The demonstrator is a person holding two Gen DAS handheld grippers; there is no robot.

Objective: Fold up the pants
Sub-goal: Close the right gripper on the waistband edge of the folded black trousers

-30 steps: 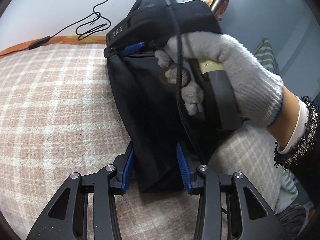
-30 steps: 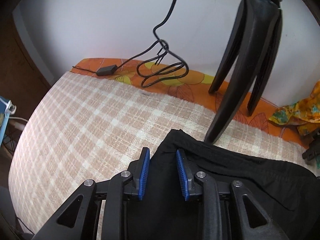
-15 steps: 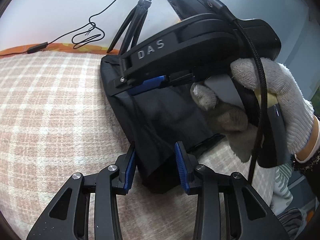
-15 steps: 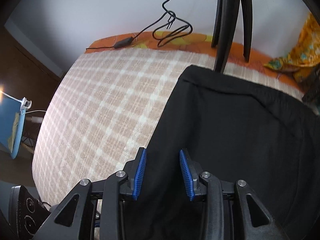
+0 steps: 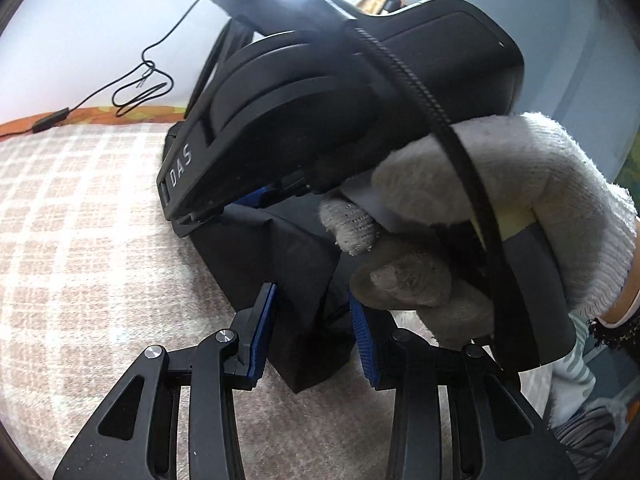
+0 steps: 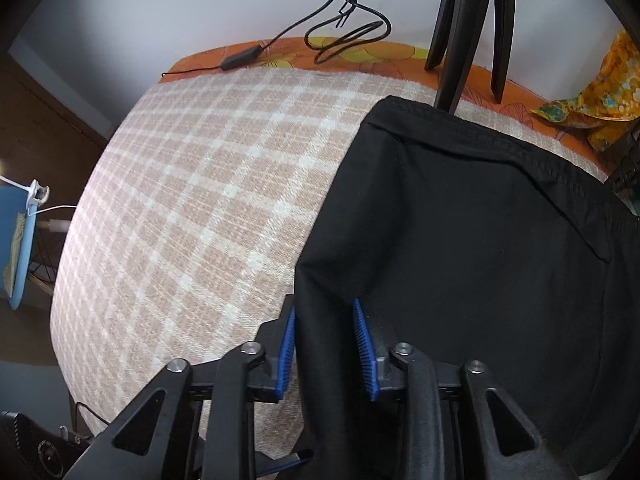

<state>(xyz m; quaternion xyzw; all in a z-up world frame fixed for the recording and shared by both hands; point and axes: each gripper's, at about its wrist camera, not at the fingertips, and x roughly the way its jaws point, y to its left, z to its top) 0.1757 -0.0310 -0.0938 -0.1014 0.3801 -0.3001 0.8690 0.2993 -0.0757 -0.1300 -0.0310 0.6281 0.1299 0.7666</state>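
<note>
The black pants (image 6: 460, 220) lie folded on a beige plaid blanket (image 6: 200, 200). In the right wrist view my right gripper (image 6: 325, 344) holds a fold of the pants' left edge between its blue pads, lifted off the blanket. In the left wrist view my left gripper (image 5: 314, 336) has a corner of the black pants (image 5: 304, 280) between its pads; the jaws stand a little apart around the cloth. The right gripper's black body (image 5: 320, 92) and a gloved hand (image 5: 500, 208) fill that view above the cloth.
A black tripod (image 6: 468, 28) stands on the orange floral sheet (image 6: 360, 54) at the far edge by the wall. A black cable with an adapter (image 6: 240, 56) lies there too. An orange patterned cloth (image 6: 592, 108) is at the far right. The bed's edge drops off at left.
The right gripper has pulled the pants' edge up and back toward me, so more black cloth spreads before it. The right gripper and hand have come closer to the left one.
</note>
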